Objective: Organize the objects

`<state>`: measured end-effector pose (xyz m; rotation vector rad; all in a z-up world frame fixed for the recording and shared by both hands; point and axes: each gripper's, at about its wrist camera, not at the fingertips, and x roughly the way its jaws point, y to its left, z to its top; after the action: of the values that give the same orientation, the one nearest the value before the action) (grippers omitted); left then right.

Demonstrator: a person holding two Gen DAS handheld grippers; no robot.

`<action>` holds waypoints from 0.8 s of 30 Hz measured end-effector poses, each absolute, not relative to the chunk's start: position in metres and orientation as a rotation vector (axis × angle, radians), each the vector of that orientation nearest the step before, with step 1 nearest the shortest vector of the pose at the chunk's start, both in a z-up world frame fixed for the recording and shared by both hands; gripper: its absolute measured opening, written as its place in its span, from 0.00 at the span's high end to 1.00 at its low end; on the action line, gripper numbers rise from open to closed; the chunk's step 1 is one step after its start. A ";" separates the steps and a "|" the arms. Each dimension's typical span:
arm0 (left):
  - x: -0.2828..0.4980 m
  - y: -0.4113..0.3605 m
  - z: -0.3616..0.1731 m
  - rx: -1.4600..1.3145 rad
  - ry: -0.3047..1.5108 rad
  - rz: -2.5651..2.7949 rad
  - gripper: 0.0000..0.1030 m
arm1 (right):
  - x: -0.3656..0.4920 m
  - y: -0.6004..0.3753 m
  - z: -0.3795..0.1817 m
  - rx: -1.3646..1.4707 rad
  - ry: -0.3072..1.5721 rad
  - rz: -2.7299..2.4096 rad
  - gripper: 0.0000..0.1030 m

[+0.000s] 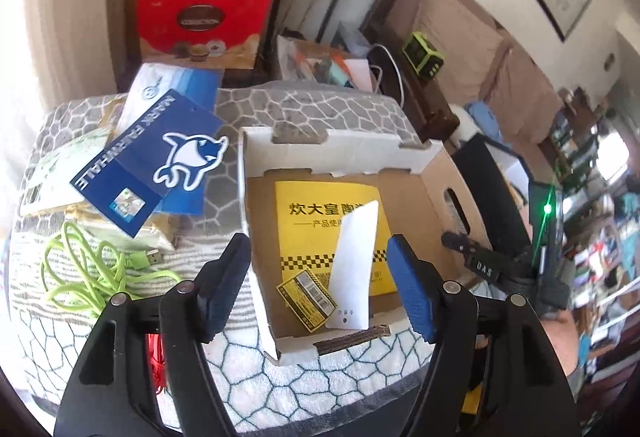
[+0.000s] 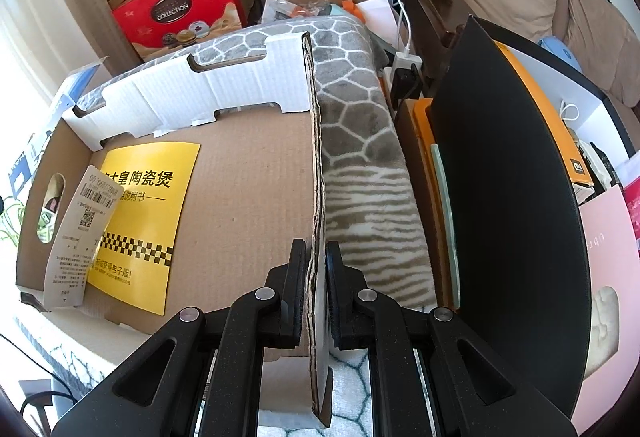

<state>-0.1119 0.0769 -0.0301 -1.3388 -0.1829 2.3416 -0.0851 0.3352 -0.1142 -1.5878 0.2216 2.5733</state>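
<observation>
An open cardboard box (image 1: 428,205) sits on a grey-and-white patterned blanket. Inside lie a yellow booklet (image 1: 316,233), a white receipt slip (image 1: 354,265) and a small yellow barcode tag (image 1: 307,295). My left gripper (image 1: 320,285) is open above the box's near side, empty, with the receipt between its fingers' line of sight. My right gripper (image 2: 316,297) is shut on the box's right side wall (image 2: 316,197). The booklet (image 2: 140,229) and the receipt (image 2: 84,233) also show in the right wrist view.
Left of the box lie a blue whale tag (image 1: 152,165), a white-and-blue pack (image 1: 176,89), a green USB cable (image 1: 92,269) and a red cord (image 1: 154,365). Red gift boxes (image 1: 200,25) stand behind. A black and orange stack (image 2: 500,177) stands right of the blanket.
</observation>
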 end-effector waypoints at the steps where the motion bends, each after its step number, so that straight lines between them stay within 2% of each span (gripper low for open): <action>1: -0.111 0.082 -0.030 -1.337 -0.151 2.330 0.35 | -0.085 0.336 -0.115 -1.588 0.220 2.574 0.91; 8: -0.115 0.134 -0.043 -1.379 0.097 2.237 0.37 | -0.084 0.336 -0.115 -1.589 0.220 2.574 0.91; 9: -0.117 0.139 -0.048 -1.391 0.133 2.229 0.40 | -0.085 0.336 -0.115 -1.589 0.220 2.573 0.91; 11: -0.123 0.147 -0.058 -1.424 0.223 2.242 0.55 | -0.084 0.335 -0.115 -1.589 0.221 2.573 0.91; 13: -0.129 0.147 -0.065 -1.447 0.288 2.281 0.77 | -0.084 0.336 -0.115 -1.589 0.221 2.574 0.91; 16: -0.139 0.136 -0.071 -1.462 0.304 2.358 0.92 | -0.084 0.336 -0.115 -1.588 0.223 2.576 0.91; 18: -0.143 0.129 -0.074 -1.477 0.291 2.360 0.99 | -0.084 0.336 -0.116 -1.589 0.226 2.577 0.91; 24: -0.143 0.119 -0.075 -1.477 0.174 2.285 1.00 | -0.083 0.336 -0.116 -1.589 0.227 2.578 0.91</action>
<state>-0.1433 0.1194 -0.0748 -1.4773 0.1738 2.2849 -0.0835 0.3364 -0.1158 -1.5885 0.2267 2.5780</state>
